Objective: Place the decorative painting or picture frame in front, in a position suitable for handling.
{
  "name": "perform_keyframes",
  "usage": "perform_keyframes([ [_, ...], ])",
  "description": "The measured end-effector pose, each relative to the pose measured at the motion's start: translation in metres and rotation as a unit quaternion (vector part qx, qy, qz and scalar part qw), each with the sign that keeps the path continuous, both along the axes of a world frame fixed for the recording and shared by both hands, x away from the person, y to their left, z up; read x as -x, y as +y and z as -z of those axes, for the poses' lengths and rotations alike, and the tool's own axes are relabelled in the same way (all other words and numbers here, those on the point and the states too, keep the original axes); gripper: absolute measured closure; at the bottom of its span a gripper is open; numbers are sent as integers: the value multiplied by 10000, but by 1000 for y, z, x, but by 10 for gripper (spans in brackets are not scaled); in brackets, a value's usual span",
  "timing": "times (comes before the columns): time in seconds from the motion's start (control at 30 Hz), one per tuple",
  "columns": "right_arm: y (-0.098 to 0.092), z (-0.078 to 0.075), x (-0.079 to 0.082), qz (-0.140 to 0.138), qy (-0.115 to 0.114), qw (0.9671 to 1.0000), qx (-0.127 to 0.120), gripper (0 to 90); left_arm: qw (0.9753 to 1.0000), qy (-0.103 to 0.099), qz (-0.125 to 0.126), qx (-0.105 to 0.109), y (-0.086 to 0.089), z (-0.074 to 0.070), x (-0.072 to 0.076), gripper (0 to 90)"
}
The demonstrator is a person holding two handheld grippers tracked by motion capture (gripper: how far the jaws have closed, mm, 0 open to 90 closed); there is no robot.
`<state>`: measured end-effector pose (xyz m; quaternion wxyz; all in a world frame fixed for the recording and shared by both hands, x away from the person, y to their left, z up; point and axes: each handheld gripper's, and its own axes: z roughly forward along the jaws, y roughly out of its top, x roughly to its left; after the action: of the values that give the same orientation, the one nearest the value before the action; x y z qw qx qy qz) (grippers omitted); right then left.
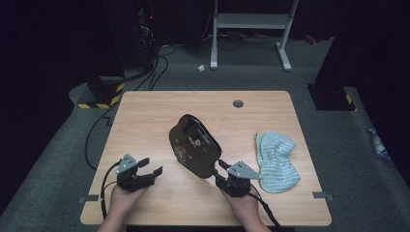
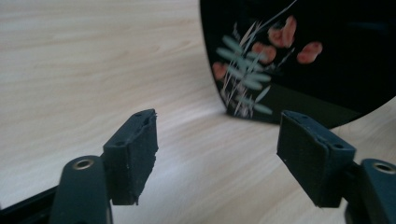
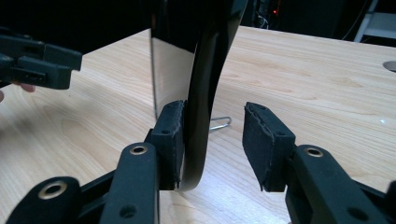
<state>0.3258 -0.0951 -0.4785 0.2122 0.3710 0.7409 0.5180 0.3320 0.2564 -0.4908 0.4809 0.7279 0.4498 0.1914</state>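
Observation:
A black lacquered tray painted with leaves and orange flowers stands tilted on edge in the middle of the wooden table. My right gripper is at its near rim. In the right gripper view the tray's rim passes between the jaws of my right gripper. One pad touches the rim and the other stands apart, so this gripper is open. My left gripper is open to the left of the tray, apart from it. The left gripper view has my left gripper facing the tray's painted face.
A blue and white striped cloth lies crumpled on the table to the right of my right gripper. A round cable hole sits near the far edge. A small wire loop lies on the wood behind the tray rim.

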Motion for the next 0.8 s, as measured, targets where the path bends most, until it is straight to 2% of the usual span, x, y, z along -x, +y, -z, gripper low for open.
perform_keyframes([
  [0.07, -3, 1, -2, 49, -6, 10000, -4, 577, 9999, -34, 131, -5, -9, 0, -12, 262],
  [0.2, -4, 1, -5, 101, -35, 9999, 0, 575, 9999, -37, 159, 0, -17, 1, -22, 255],
  [0.23, -5, 1, -6, 105, -41, 9999, 1, 575, 9999, -48, 146, 71, -19, 3, -27, 255],
  [0.43, -5, 3, -15, 203, -93, 9997, 62, 560, 9997, -75, 187, 170, -25, 3, -32, 257],
  [0.6, -6, 4, -24, 335, -72, 9994, 78, 559, 9996, -156, 194, 164, -29, 3, -31, 262],
  [0.63, -7, 5, -30, 393, -37, 9992, 74, 555, 9995, -166, 170, 184, -29, 3, -30, 271],
  [0.67, -7, 5, -32, 404, -14, 9992, 67, 555, 9994, -176, 170, 248, -29, 4, -29, 273],
  [0.8, -3, 3, -39, 406, -12, 9991, 135, 547, 9994, -190, 211, 212, -31, 5, -28, 287],
])
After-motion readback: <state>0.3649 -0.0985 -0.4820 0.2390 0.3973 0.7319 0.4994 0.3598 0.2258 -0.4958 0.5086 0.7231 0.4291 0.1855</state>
